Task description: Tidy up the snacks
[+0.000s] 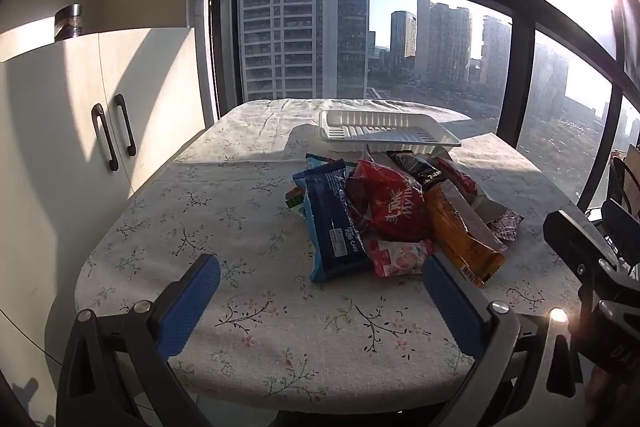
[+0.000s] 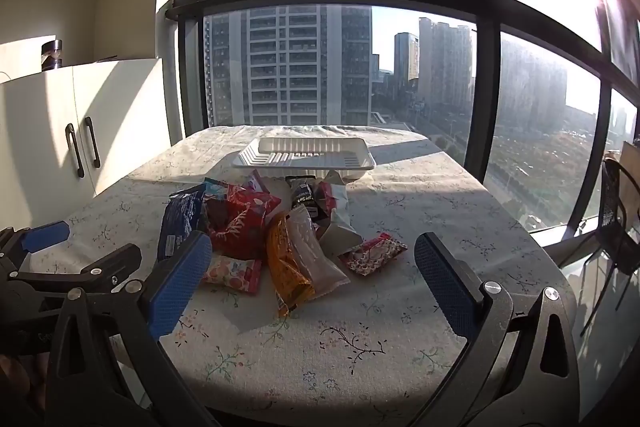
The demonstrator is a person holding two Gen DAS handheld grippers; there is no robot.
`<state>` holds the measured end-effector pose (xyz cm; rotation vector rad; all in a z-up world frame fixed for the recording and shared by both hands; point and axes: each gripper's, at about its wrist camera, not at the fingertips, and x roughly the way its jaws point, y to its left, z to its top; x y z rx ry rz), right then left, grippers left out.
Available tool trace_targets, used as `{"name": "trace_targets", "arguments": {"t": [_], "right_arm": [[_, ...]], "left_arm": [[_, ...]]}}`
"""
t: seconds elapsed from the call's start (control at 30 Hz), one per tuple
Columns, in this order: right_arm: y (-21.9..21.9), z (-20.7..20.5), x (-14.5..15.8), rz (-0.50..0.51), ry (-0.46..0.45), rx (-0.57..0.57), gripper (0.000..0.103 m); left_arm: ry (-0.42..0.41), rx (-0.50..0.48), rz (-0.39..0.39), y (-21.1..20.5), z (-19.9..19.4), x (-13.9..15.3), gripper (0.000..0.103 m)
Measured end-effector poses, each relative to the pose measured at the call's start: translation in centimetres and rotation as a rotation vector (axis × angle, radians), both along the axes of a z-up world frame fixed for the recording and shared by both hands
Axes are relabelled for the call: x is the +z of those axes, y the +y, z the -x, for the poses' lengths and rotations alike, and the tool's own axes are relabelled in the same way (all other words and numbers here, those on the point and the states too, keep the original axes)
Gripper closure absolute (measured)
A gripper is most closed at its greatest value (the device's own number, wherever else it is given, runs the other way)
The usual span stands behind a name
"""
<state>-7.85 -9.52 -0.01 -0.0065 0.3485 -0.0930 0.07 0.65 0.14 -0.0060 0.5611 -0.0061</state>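
Two grippers hang over the near edge of a counter point(image 1: 168, 211) draped in a floral cloth, and neither holds anything. The left gripper point(image 1: 320, 277) has its blue-padded fingers point(image 1: 188, 307) spread wide, with bare cloth between them and the near end of a blue packet point(image 1: 332, 223) just beyond the gap. The right gripper point(image 2: 312, 259) is spread wide as well, above the cloth, its left finger point(image 2: 180, 279) overlapping the view of the blue packet's lower end.

Mid-counter lies a loose heap of snacks. The blue packet sits on the pile's left side, a red bag point(image 1: 394, 203) leans against it at the centre, and an orange packet point(image 1: 460, 243) runs along the right side toward the near edge, with a clear whitish wrapper point(image 2: 312, 251) lying on top of it. A small pink-and-white packet point(image 1: 400, 257) lies at the near side of the heap, between the blue and orange ones. A small red patterned sachet point(image 2: 374, 253) rests flat on the cloth just to the right of the pile. A dark packet point(image 2: 302, 195) sits at the far side.

Behind the heap, toward the window point(image 1: 360, 39), stands a white ribbed tray point(image 1: 432, 147), nothing visible in it. White cabinets point(image 1: 52, 131) stand to the left.
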Motion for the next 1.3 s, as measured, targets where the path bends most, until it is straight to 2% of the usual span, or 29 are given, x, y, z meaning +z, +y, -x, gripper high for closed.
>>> {"name": "trace_targets", "arguments": {"t": [1.3], "right_arm": [[0.1, -1.1, -0.8, -0.003, 0.047, -0.010, 0.000]], "left_arm": [[-0.008, 0.008, -0.009, 0.8, 0.1, 0.0, 0.000]]}}
